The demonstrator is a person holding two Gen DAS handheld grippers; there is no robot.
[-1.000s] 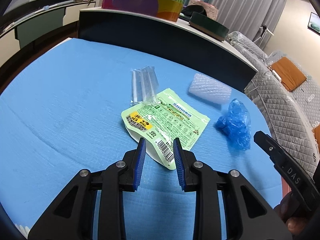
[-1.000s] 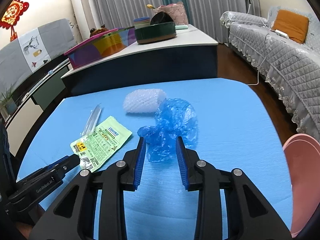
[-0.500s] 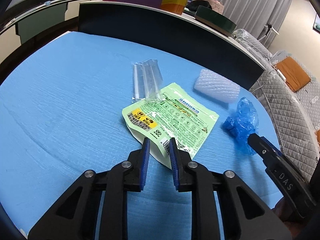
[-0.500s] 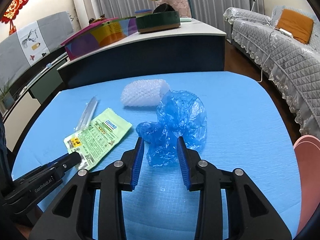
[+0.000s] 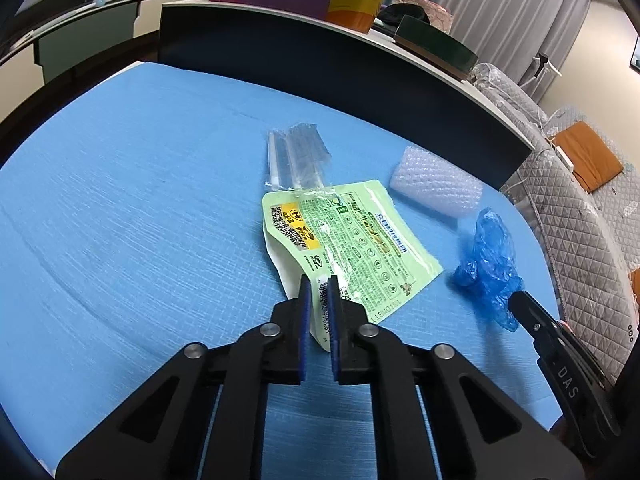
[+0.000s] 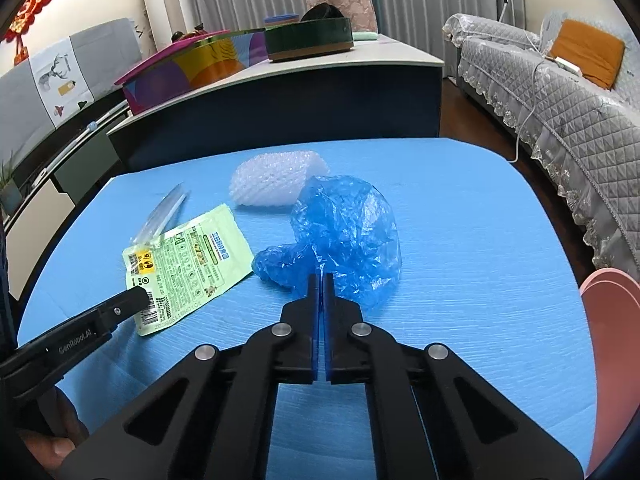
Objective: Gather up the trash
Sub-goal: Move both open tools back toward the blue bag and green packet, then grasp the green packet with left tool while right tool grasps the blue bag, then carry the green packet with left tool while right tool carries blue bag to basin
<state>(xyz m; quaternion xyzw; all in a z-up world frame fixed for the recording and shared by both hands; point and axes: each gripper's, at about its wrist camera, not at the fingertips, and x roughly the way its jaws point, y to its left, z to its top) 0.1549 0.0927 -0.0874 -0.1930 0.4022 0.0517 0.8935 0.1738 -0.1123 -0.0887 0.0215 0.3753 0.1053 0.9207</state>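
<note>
blue worktop (image 5: 120,200) carries the trash. left gripper (image 5: 319,285) jaws closing on green packet (image 5: 352,240). right gripper (image 6: 320,280) jaws pinching blue plastic bag (image 6: 344,228).

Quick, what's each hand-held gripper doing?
Left hand-held gripper: closing on the green packet.
Right hand-held gripper: shut on the blue plastic bag.

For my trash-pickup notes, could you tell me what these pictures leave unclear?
- Pink bin, right wrist view: cut by the frame edge.
- Green pouch print: too small to read.
- Blue bag, near edge: hidden by the right gripper.
</note>
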